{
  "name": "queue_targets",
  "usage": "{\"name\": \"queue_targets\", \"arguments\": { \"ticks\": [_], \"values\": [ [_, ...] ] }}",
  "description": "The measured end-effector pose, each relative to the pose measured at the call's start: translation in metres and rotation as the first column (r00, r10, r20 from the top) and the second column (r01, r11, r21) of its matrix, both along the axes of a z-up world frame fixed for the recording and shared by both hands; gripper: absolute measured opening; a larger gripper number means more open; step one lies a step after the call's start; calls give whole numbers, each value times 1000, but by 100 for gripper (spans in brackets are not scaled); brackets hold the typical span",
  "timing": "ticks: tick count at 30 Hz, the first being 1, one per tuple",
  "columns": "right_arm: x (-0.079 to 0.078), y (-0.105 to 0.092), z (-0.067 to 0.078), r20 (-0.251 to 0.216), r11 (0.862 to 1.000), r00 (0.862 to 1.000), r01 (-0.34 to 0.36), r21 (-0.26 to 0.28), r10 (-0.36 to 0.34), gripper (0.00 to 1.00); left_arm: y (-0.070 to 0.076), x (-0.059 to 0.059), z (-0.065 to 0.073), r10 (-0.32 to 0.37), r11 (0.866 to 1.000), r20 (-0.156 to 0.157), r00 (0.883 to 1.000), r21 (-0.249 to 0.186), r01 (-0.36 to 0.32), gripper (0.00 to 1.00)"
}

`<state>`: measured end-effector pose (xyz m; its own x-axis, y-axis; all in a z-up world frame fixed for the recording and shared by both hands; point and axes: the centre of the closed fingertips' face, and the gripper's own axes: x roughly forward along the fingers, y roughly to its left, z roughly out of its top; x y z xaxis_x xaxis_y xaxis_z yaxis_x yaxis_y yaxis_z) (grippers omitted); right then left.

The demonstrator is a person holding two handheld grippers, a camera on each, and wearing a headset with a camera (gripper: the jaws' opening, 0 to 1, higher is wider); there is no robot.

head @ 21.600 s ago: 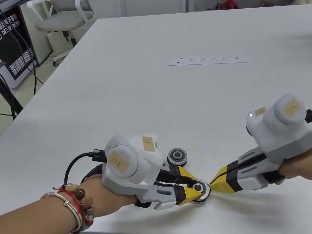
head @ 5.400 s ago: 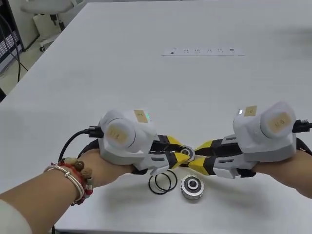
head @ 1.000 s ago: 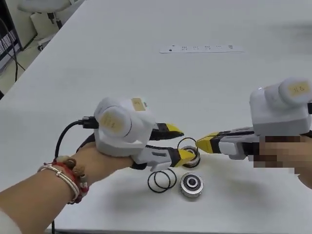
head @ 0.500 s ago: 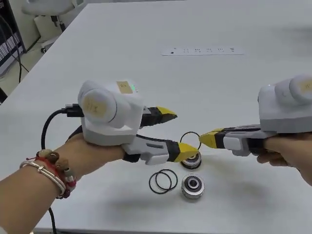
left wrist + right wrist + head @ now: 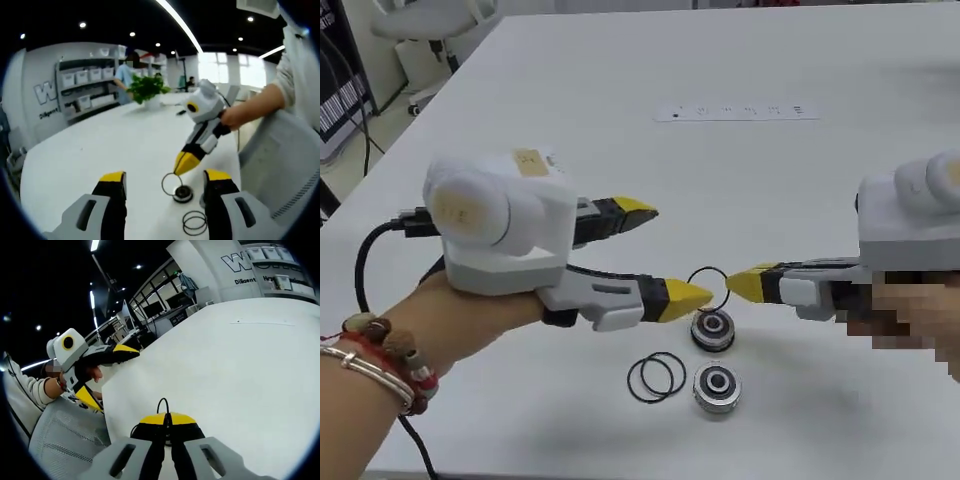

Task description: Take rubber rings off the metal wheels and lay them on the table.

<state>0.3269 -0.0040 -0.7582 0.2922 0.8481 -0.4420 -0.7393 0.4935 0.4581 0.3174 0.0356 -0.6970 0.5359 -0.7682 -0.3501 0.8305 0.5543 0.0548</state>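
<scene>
Already two rings (image 5: 655,375) lie near the far wheel (image 5: 712,328); right tongs (image 5: 740,285) pinch a third ring (image 5: 707,269) above it, left tongs (image 5: 672,253) wide.

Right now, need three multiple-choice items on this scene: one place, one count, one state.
1. Where are the loose rings?
A. on the table, beside the near wheel
B. stacked on a wheel
C. in a tray

2. How many wheels are on the table?
A. one
B. two
C. four

3. The right gripper is:
A. open
B. shut on a ring
C. shut on a wheel

Answers:
1 A, they lie flat next to the near wheel.
2 B, the near wheel and the far wheel.
3 B, its tips pinch the ring.
</scene>
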Motion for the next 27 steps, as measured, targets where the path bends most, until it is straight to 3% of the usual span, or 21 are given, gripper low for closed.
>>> {"name": "queue_targets", "arguments": {
  "ticks": [5, 10, 11, 14, 18, 23, 27],
  "values": [
    [-4, 5, 1, 0, 1000, 1000, -22, 1, 22, 0, 10, -2, 8, 30, 1000, 26, 999, -3, -30, 66],
    [-10, 10, 2, -5, 999, 999, -43, 4, 43, 0, 15, -13, 7, 50, 998, 8, 999, -35, -50, 68],
    [-11, 11, 1, -8, 999, 999, -51, 4, 51, 0, 15, -18, 2, 39, 999, -20, 999, -13, -40, 68],
    [-16, 15, -1, -14, 998, 998, -68, 0, 68, 0, 9, -22, 4, 18, 1000, 8, 1000, 11, -18, 69],
    [-24, 21, -3, -19, 995, 995, -101, -10, 101, 0, 3, -29, 7, -11, 1000, 5, 1000, 13, 11, 71],
    [-34, 28, -7, -27, 989, 989, -148, -29, 147, 0, 6, -40, 9, -28, 1000, -28, 999, -9, 28, 72],
    [-40, 31, -10, -40, 984, 984, -175, -36, 174, 0, 14, -48, 2, -22, 1000, -63, 998, 9, 22, 75]
  ]
}}
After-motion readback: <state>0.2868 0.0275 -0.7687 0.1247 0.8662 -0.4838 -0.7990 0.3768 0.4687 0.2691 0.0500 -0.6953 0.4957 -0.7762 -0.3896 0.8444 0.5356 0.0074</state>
